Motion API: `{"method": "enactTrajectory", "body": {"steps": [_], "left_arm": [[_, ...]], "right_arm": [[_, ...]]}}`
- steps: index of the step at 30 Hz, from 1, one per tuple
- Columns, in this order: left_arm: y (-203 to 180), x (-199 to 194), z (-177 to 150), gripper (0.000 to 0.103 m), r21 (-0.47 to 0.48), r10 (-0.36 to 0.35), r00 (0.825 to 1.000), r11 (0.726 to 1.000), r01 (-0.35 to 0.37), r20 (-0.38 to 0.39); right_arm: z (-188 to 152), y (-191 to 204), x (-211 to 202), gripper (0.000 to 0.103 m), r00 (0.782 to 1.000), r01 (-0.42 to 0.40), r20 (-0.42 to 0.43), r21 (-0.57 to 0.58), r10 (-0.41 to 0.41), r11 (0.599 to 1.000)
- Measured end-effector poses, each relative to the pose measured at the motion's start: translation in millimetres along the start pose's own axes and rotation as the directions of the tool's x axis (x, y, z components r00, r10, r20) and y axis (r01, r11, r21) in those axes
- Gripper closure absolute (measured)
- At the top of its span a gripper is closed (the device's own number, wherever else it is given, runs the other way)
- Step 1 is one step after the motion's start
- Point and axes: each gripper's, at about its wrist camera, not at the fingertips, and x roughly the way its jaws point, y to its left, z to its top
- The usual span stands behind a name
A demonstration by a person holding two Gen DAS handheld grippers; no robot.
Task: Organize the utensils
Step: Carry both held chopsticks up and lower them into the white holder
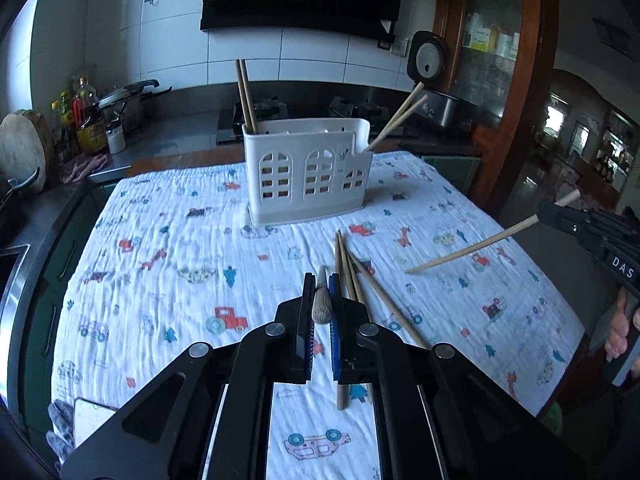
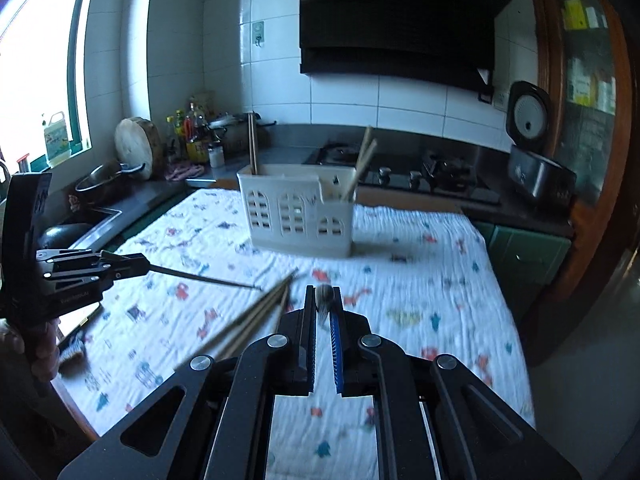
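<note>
A white utensil holder with arched cut-outs stands on the printed cloth, with a pair of chopsticks at its left end and another pair at its right end; it also shows in the right wrist view. Several loose chopsticks lie on the cloth before it. My left gripper is shut on a chopstick seen end-on above the cloth. My right gripper is shut on another chopstick; from the left wrist view that chopstick slants down to the cloth at right.
The table with the printed cloth borders a counter with a sink, oil bottles, a round cutting board, a gas stove and a rice cooker. A phone lies at the table's near left corner.
</note>
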Motion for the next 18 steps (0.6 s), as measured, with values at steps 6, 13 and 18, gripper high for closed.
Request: {"method": "enactTrajectory", "body": {"steps": [6, 13, 18], "left_arm": [[7.6, 0.8, 41.7, 0.098, 0.000, -0.034, 0.999, 0.999, 0.034, 0.011], [14.5, -3.1, 91.1, 0.098, 0.016, -0.050, 0.998, 0.999, 0.049, 0.040], [20.1, -13.3, 141.2, 0.098, 0.029, -0.049, 0.993, 0.998, 0.047, 0.106]], "right_arm": [[58.8, -2.9, 12.3, 0.096, 0.999, -0.040, -0.019, -0.030, 0.039, 0.999], [121.5, -3.2, 22.9, 0.096, 0.998, -0.054, -0.012, -0.042, 0.054, 0.998], [166.8, -4.4, 33.4, 0.096, 0.998, -0.047, 0.028, -0.043, 0.048, 0.998]]}}
